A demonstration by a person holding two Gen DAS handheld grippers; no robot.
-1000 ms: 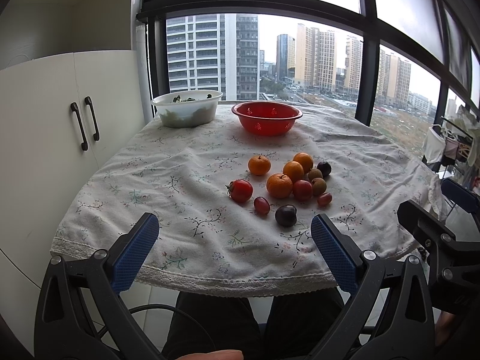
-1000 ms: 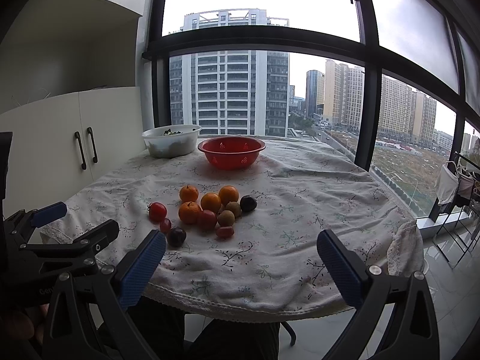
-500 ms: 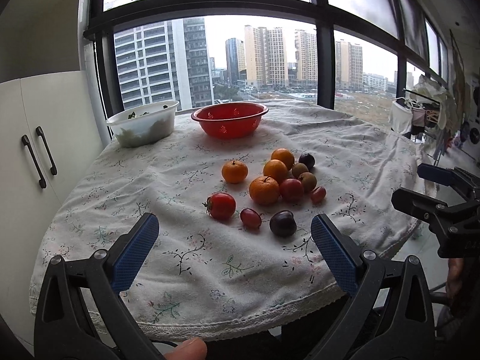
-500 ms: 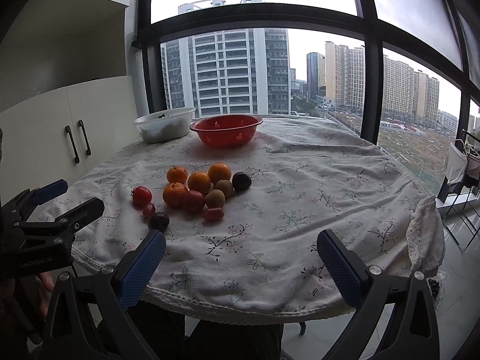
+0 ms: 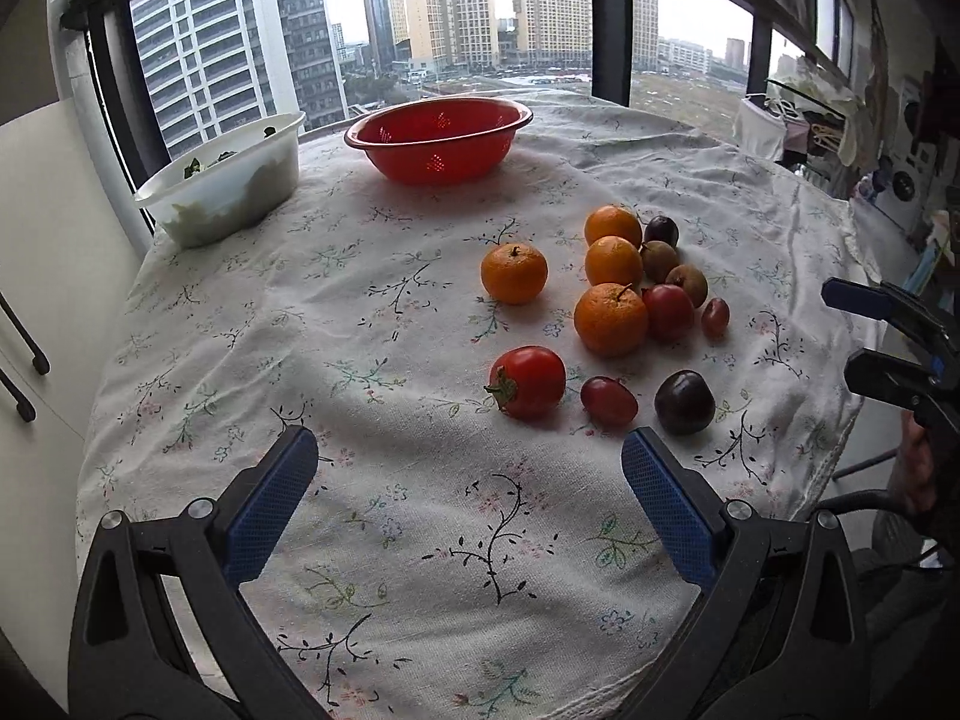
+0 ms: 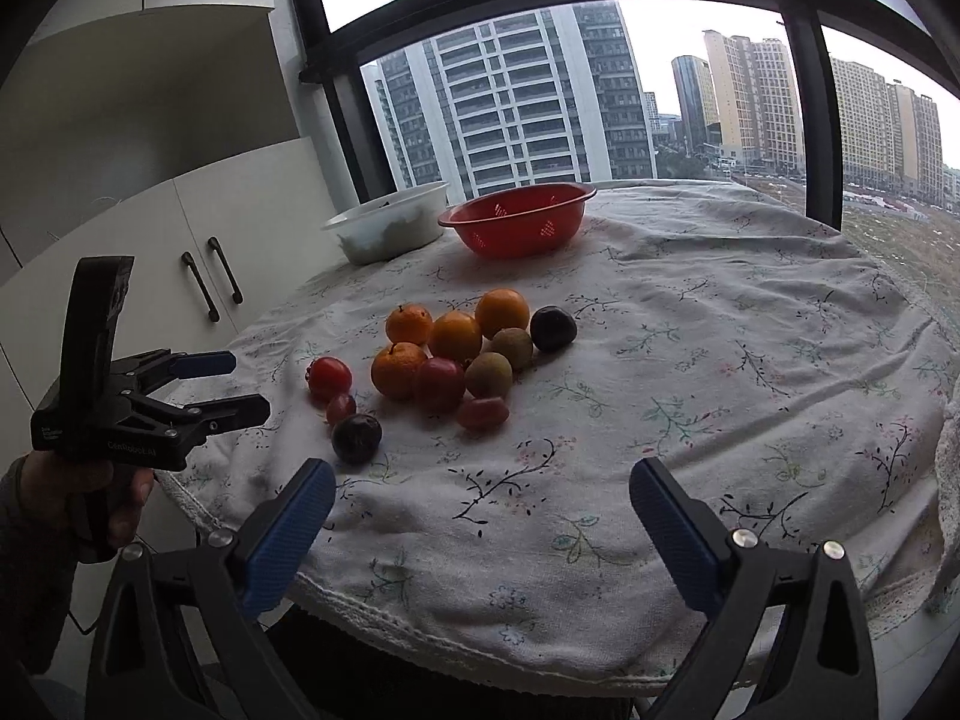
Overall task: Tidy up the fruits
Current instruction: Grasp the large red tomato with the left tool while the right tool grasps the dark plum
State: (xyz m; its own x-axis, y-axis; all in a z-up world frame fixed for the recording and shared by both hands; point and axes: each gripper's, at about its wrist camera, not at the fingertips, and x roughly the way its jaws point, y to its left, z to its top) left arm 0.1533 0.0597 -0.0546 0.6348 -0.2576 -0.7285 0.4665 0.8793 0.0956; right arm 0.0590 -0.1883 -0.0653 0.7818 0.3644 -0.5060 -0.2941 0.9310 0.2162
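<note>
Left gripper (image 5: pixel 461 495) and right gripper (image 6: pixel 483 510) both spread wide, holding nothing, over near table edge. Fruit cluster (image 6: pixel 447 360) on tablecloth (image 6: pixel 720 372); red colander (image 6: pixel 519 219) at 12 o'clock, seemingly empty.

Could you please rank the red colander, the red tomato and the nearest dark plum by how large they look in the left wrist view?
1. red colander, clearly largest, though farthest away
2. red tomato
3. dark plum, a little smaller than the tomato; both lie about equally near, so this ranking seems fair.
</note>
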